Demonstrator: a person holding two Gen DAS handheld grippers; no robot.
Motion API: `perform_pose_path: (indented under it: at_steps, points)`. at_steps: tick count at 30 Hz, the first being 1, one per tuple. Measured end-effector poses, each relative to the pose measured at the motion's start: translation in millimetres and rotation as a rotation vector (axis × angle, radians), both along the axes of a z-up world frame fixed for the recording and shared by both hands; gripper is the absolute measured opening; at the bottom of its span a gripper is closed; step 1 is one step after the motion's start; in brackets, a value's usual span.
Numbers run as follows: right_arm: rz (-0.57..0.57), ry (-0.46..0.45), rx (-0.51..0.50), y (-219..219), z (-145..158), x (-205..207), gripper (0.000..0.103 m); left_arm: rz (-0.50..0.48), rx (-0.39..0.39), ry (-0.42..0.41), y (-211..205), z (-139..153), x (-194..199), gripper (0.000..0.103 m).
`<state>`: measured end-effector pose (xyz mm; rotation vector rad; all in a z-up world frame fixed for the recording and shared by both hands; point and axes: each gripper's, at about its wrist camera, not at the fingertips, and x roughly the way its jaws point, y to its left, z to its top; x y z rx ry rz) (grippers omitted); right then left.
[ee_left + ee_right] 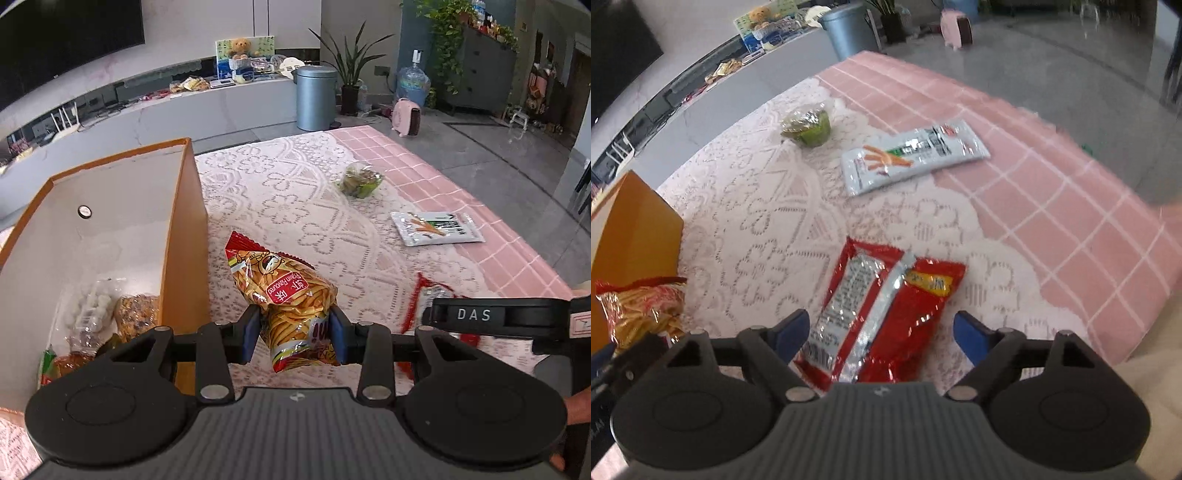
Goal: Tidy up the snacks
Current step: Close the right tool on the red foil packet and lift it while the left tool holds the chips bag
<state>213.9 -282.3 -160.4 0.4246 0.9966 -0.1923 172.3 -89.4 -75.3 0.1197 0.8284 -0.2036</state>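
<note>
My left gripper [294, 334] is shut on a red and yellow bag of fries-shaped snacks [291, 295] and holds it above the table, just right of an orange box [184, 236] with a white inside. The box holds several snack packs [96, 314]. The same bag shows at the left edge of the right wrist view [639, 314]. My right gripper [881, 332] is open, its blue pads either side of a red foil snack packet [886, 314] lying on the lace cloth. The right gripper's body shows in the left wrist view [476, 315].
A white carrot-stick packet [912, 155] and a small green wrapped snack [809, 127] lie farther back on the table; both show in the left wrist view [437, 229] [360, 181]. The pink checked tablecloth [1071, 206] ends at the right, with floor beyond.
</note>
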Motion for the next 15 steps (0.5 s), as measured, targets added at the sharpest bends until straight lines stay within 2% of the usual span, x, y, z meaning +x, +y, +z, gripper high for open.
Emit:
perform_pose_path:
  at_steps: [6, 11, 15]
  points:
    - [-0.003, 0.056, -0.014, -1, -12, 12, 0.084, 0.001, 0.026, 0.005, -5, -4, 7, 0.044]
    - [0.045, 0.086, -0.023, 5, -17, 20, 0.085, 0.005, 0.048, 0.015, -8, -5, 6, 0.044]
    - [0.081, 0.073, -0.031, 10, -17, 19, 0.086, 0.004, 0.068, 0.017, -10, -6, 5, 0.044]
